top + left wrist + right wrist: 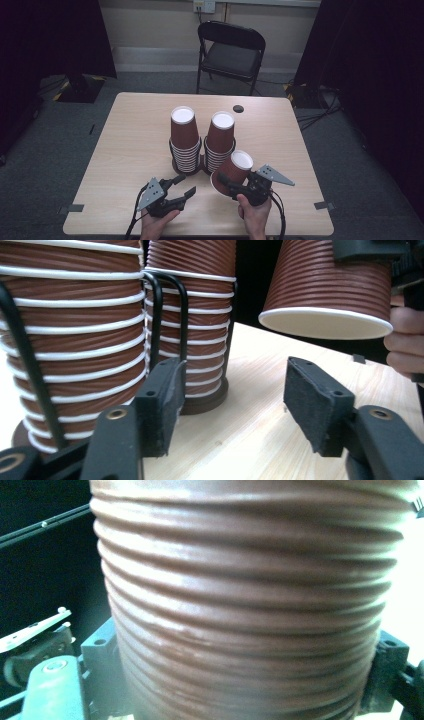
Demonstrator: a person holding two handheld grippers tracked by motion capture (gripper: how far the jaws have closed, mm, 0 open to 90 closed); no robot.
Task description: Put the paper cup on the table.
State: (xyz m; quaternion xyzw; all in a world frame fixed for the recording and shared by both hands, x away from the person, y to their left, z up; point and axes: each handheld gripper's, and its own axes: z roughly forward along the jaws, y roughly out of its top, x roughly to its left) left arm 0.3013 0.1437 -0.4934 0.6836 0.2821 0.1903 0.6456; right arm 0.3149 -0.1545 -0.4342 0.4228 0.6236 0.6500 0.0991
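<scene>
At the left we see our left claw [182, 184] low over the pale wooden worktop [125, 150], its jaws apart with nothing between them. Ahead of it stand two stacks of ribbed brown paper cups [185, 142] in black wire holders. At the right, our right claw [231, 186] clamps a single upturned ribbed brown paper cup [234, 171], tilted, beside the right stack.

Handheld rig: two black two-jaw grippers, bare hands and forearms.

Left gripper [183, 184] and right gripper [223, 182]: black bodies, each topped by a grey three-cornered plate, black cable trailing back. Jaws are blocky, with dark grainy pads [310, 397], small screw holes, brass-coloured pivot fasteners. No sleeves visible.
</scene>
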